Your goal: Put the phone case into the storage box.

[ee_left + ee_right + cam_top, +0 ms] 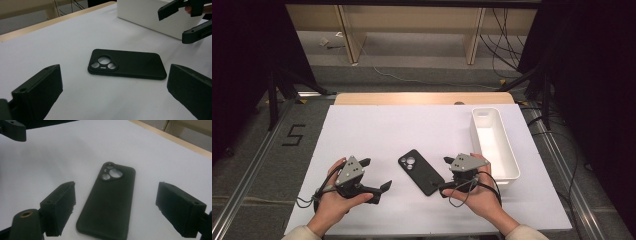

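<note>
A black phone case (420,171) lies flat on the white table sheet (377,130), camera cut-outs toward the far left. My left gripper (375,173) rests to its left, open, jaws pointing at the case with nothing between them. In the left gripper view the case (127,63) lies ahead of its spread fingers (37,92). My right gripper (443,173) sits at the case's right end, open. In the right gripper view the case (110,200) lies between its fingers (58,207), with a gap on each side.
A long white bin (490,142), empty, stands at the right side of the sheet just beyond my right hand; its wall (145,12) appears in the left gripper view. The table's wooden far edge (422,98) borders the sheet. Cables lie on the floor behind.
</note>
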Demonstrator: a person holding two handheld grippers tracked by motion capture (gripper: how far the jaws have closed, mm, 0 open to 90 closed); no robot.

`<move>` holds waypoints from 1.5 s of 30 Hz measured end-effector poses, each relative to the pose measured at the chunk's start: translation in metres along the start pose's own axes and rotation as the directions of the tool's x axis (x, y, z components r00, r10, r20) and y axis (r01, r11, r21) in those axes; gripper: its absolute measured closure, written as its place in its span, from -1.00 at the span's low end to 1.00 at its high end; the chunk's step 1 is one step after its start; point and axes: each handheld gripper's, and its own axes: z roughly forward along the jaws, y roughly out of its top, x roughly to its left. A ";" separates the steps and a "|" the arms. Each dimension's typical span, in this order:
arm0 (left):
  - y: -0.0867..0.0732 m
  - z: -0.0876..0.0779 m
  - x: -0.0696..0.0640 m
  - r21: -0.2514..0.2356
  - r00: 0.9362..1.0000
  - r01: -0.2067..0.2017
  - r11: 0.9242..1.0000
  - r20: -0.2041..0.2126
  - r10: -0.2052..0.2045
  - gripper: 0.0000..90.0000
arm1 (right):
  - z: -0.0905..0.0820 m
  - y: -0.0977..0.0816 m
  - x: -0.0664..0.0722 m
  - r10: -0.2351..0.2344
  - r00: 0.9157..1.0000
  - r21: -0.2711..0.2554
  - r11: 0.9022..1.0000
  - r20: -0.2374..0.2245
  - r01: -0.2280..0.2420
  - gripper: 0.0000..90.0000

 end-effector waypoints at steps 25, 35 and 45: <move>0.000 0.000 0.000 -0.003 1.000 0.001 1.000 -0.002 -0.001 -1.00 | 0.019 0.013 0.004 -0.006 1.000 0.037 0.999 -0.009 0.007 -0.63; 0.000 0.000 0.001 -0.007 1.000 0.003 1.000 -0.006 -0.003 -1.00 | 0.027 0.022 0.005 -0.008 1.000 0.028 1.000 -0.001 0.008 -0.65; 0.001 -0.001 0.002 -0.008 1.000 0.007 1.000 -0.008 -0.007 -1.00 | 0.038 0.029 0.008 -0.019 1.000 0.033 0.999 0.001 0.019 -0.65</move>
